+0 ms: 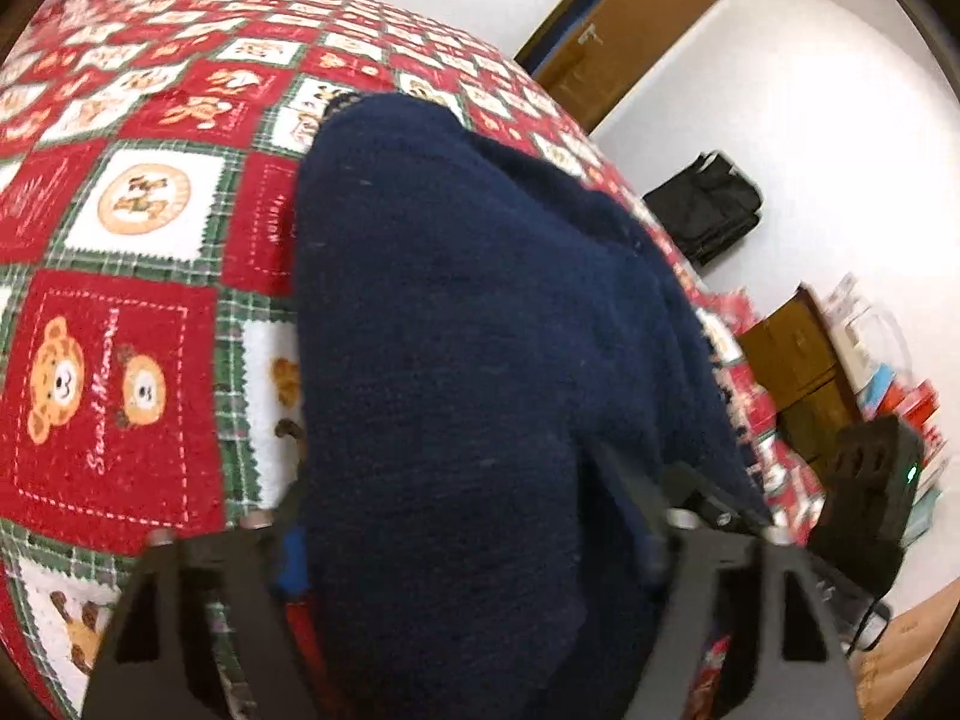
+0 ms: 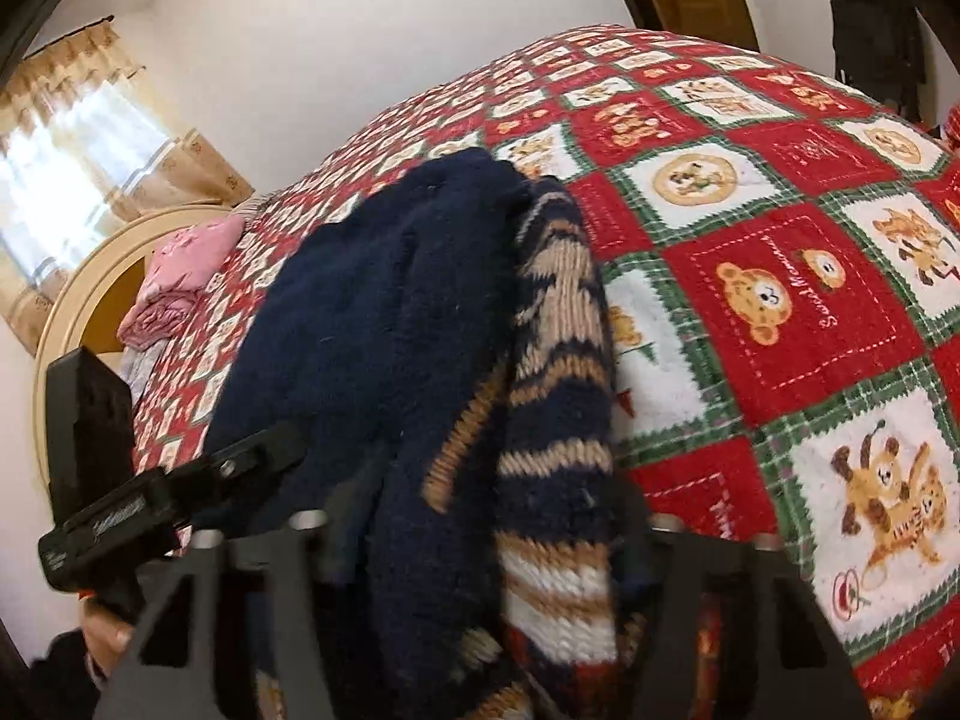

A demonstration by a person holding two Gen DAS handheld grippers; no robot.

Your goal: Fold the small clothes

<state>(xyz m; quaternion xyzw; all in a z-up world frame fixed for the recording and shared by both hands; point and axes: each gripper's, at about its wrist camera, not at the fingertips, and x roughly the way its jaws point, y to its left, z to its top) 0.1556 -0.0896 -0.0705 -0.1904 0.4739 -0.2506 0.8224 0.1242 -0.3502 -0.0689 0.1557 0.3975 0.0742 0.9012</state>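
A navy knitted sweater (image 1: 468,324) with tan and white striped patterning (image 2: 558,396) hangs bunched over the red teddy-bear quilt (image 1: 120,276) on the bed. My left gripper (image 1: 474,516) is shut on the navy sweater near its lower edge; the cloth hides the fingertips. My right gripper (image 2: 480,528) is shut on the same sweater, with the knit draped between and over its fingers. The left gripper's body (image 2: 168,492) shows at the left of the right wrist view, and the right gripper's body (image 1: 870,480) at the right of the left wrist view.
The quilt (image 2: 780,312) covers the whole bed. A folded pink garment (image 2: 180,276) lies near the cream headboard (image 2: 78,300). A curtained window (image 2: 72,150), wooden door (image 1: 624,30), black bag (image 1: 708,204) and boxes (image 1: 798,372) stand around the bed.
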